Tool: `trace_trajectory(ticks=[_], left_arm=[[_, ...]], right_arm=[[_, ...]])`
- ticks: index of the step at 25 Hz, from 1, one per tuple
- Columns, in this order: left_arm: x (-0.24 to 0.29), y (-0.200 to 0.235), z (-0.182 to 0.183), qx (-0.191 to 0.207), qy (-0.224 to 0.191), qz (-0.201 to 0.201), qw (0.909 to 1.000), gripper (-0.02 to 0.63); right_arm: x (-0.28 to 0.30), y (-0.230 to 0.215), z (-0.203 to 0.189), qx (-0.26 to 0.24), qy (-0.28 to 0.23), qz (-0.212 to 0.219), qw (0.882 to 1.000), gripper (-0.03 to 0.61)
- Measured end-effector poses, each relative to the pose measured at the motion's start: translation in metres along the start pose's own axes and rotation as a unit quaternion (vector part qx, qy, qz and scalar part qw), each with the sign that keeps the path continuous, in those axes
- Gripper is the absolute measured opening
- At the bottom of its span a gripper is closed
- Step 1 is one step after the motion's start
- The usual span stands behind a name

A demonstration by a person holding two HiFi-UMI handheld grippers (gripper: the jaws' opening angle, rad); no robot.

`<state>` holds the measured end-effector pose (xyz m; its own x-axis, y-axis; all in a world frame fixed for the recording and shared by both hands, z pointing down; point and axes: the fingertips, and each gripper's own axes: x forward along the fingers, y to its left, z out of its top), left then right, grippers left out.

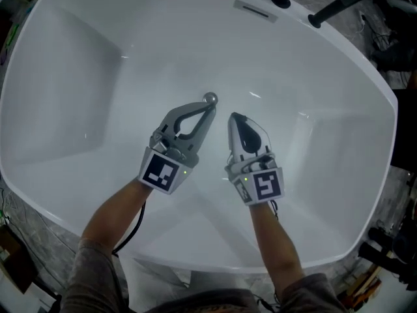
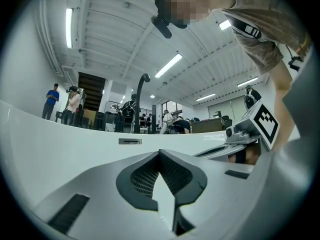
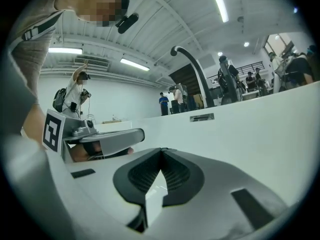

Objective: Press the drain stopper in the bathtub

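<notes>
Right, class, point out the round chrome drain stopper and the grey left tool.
Round chrome drain stopper [image 1: 210,98]: head view, its domed top.
Grey left tool [image 1: 208,108]: head view, between its closed tips.

Large lab hall: ceiling strip lights [image 2: 168,65], people [image 2: 52,100] standing beyond the bathtub [image 1: 78,77].
</notes>
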<state>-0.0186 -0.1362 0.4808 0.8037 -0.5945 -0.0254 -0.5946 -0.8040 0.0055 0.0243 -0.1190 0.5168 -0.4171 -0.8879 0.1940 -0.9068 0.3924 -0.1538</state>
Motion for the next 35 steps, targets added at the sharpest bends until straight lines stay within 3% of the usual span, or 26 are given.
trace_trajectory(ticks=[16, 35], left_arm=[[0.022, 0.011, -0.079, 0.0, 0.013, -0.002, 0.9999, 0.003], [0.015, 0.043, -0.131, -0.04, 0.024, 0.051, 0.9976, 0.003]], right_arm=[[0.035, -0.02, -0.075, -0.004, 0.013, 0.012, 1.0, 0.0], [0.111, -0.055, -0.221, -0.007, 0.139, 0.009, 0.99, 0.0]])
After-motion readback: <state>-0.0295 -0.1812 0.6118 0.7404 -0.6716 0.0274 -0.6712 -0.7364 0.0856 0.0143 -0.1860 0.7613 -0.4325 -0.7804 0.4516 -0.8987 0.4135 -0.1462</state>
